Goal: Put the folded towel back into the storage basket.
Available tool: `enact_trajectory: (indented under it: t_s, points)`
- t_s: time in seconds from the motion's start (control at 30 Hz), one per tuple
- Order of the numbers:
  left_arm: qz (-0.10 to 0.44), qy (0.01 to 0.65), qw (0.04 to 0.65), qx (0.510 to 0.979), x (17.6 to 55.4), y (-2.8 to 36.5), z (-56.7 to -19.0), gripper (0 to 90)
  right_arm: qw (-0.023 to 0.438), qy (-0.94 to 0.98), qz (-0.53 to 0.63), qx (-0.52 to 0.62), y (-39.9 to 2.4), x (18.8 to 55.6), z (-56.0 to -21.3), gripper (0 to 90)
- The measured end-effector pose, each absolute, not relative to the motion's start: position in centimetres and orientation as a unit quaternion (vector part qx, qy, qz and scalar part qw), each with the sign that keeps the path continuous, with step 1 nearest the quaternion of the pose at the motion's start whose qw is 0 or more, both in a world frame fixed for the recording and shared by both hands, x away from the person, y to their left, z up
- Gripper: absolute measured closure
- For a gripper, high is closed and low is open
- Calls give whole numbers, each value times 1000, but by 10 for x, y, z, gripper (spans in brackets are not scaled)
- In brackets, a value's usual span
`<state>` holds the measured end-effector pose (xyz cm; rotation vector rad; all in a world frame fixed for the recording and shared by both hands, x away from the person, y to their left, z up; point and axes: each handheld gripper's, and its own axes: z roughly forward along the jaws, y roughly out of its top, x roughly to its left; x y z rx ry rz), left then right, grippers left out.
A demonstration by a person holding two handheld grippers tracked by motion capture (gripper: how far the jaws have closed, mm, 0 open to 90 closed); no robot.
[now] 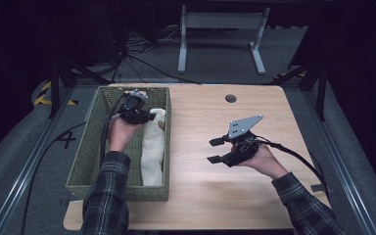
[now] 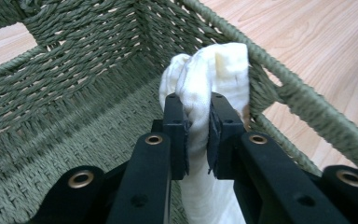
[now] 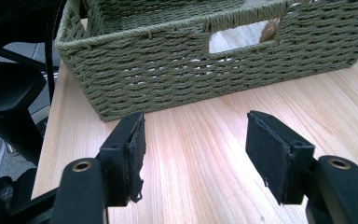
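A white cloth (image 2: 205,93) is pinched between the 2 jaws of the left gripper (image 2: 198,133), whose pads press on a bunched fold of it inside the green woven basket (image 1: 85,147). The grip is taken near the cloth's upper end, against the basket's right-hand wall, presumably so that the rest can be laid down along that wall; in the high view the cloth (image 1: 152,152) is seen stretched lengthwise along the basket floor. Judged from this, the cloth is being set into the basket, and a release is likely the step next due.

The right gripper (image 1: 216,150) is held apart over the bare table, jaws spread with nothing between them (the wood grain is seen plainly through the gap in the right gripper view). It is pointed toward the basket (image 3: 214,60), probably kept clear while the left one works, yet near enough to help.

The table (image 1: 254,196) is of pale wood with a round dark grommet hole (image 1: 231,98) near its far edge. The basket is set at the table's left side. Beyond lie a grey carpeted floor (image 1: 215,68), trailing black cables (image 1: 142,56), and the white legs of another desk (image 1: 220,41); the room around is dark.
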<state>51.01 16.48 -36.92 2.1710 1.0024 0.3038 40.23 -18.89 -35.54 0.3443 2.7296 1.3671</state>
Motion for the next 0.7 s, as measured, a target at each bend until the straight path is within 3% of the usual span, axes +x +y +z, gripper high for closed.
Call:
enact_trajectory:
  t_s: [0.37, 0.7]
  points:
    - [100, 378, 374, 841, 506, 158, -361, 427, 36, 887, 445, 120, -193, 404, -354, 377]
    - [103, 343, 390, 848, 484, 130, -341, 294, 41, 889, 438, 129, -206, 406, -349, 373]
